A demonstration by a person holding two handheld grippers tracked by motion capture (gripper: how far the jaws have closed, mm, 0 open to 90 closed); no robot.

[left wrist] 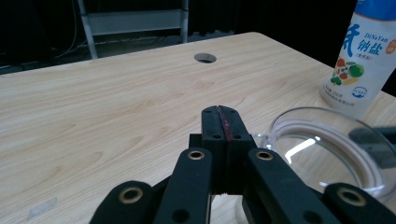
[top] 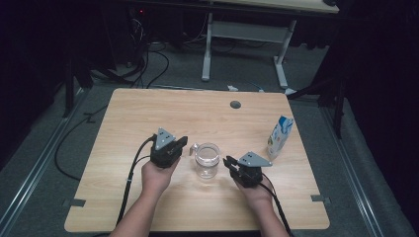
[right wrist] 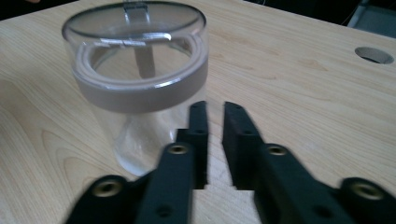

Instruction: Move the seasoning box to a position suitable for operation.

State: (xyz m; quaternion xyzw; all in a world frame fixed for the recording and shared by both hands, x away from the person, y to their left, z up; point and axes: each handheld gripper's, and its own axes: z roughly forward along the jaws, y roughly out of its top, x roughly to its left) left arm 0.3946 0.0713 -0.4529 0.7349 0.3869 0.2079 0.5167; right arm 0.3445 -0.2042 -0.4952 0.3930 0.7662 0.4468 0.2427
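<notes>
High view, near to far: 2 hand-held grippers flank a clear lidded jar [top: 207,159] standing upright mid-desk [top: 148,113], the left hand-held gripper [top: 183,143] closed on nothing beside its rim, the right hand-held gripper [top: 229,163] nearly closed, also on nothing, just short of its wall. Rigid, smooth and likely slippery and breakable, the apparently empty jar looks best gripped across the grey lid band [right wrist: 140,95]; a carton [top: 280,136] stands beyond.

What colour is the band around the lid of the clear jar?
Pale grey; the lid band shows best in the right gripper view.
</notes>
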